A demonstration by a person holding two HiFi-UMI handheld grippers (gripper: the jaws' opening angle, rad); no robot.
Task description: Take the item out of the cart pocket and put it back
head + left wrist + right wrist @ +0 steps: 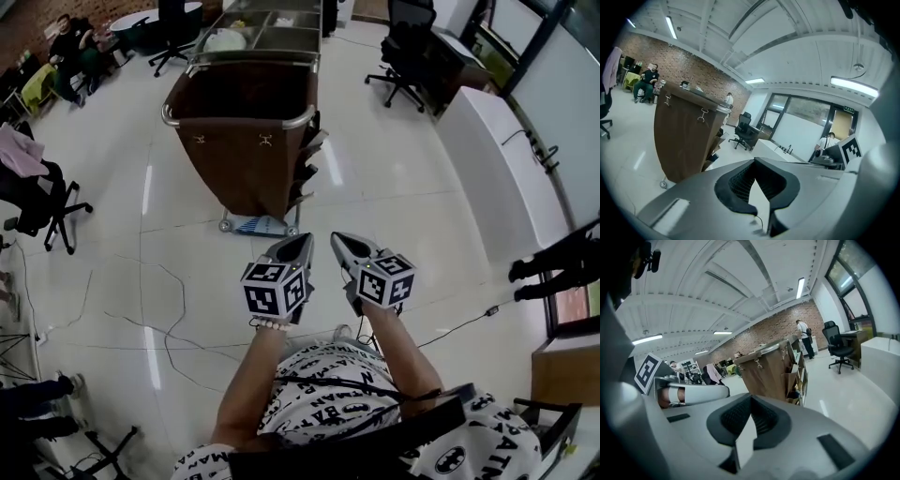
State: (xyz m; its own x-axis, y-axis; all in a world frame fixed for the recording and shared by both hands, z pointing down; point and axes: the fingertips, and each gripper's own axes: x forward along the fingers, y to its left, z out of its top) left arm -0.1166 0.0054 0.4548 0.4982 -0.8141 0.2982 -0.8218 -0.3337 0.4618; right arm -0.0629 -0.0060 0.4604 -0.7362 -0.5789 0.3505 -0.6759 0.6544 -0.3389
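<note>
Both the left gripper (302, 244) and the right gripper (339, 241) are closed tight on nothing, far from the cart (239, 161), whose side pocket (307, 174) holds an item (317, 142) that looks thin, light and bendy, so pinch its top edge.

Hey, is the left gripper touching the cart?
Apart. The head view shows bare floor between the left gripper and the cart, which stands well ahead of it.
</note>
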